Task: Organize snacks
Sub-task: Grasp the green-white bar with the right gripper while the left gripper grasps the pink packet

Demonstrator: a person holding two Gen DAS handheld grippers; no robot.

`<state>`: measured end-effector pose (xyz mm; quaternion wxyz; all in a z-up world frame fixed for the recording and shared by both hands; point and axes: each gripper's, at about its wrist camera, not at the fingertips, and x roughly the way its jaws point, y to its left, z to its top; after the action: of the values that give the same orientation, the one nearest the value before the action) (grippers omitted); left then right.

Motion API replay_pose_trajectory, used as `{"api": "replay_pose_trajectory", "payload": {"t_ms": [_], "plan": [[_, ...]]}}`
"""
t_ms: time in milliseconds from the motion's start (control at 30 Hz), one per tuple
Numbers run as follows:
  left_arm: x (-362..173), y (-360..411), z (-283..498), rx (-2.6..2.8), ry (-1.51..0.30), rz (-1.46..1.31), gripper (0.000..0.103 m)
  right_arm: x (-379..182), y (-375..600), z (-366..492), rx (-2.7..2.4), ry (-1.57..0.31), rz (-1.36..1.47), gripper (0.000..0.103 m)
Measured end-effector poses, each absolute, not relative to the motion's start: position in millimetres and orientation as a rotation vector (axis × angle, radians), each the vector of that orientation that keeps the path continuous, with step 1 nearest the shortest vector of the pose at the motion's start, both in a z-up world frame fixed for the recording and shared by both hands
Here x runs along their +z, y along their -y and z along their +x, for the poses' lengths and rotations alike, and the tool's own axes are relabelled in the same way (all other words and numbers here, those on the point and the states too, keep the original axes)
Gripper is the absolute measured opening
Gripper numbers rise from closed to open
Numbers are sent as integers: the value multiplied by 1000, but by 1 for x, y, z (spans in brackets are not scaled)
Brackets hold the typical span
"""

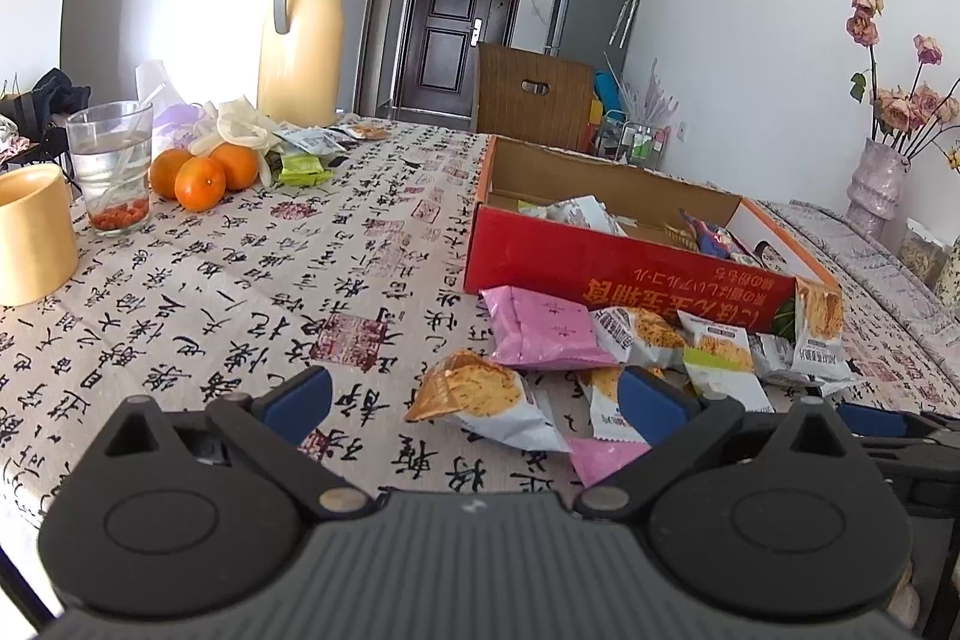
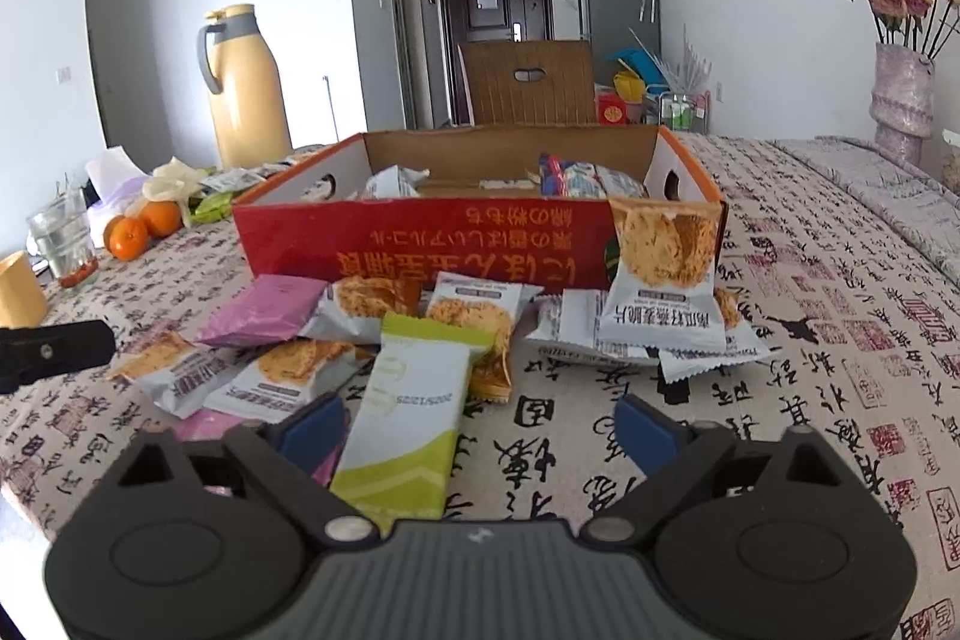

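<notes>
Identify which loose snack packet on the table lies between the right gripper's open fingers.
The long white-and-green packet, lying lengthwise between the right gripper's fingers; the grey cracker packets lie beyond it.

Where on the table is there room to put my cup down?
Bare tablecloth lies between the oranges and the red box. More lies right of the box, toward the vase. In front of the box, snack packets crowd together.
</notes>
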<state>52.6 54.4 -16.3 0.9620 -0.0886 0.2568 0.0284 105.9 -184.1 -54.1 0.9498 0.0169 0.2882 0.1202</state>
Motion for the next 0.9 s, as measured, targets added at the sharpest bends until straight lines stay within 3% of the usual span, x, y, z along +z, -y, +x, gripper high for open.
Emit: {"api": "replay_pose_trajectory", "payload": {"t_ms": [267,733,900], "plan": [[-20,-52,56,60,-537,-174,103,-59,176,110,277,-599,19,79],[-25,-46,61,61,-561,-161,103,-73,167,110,285,-584,-66,41],[-25,-43,61,58,-567,-154,103,-71,166,106,300,-570,-83,37]]}}
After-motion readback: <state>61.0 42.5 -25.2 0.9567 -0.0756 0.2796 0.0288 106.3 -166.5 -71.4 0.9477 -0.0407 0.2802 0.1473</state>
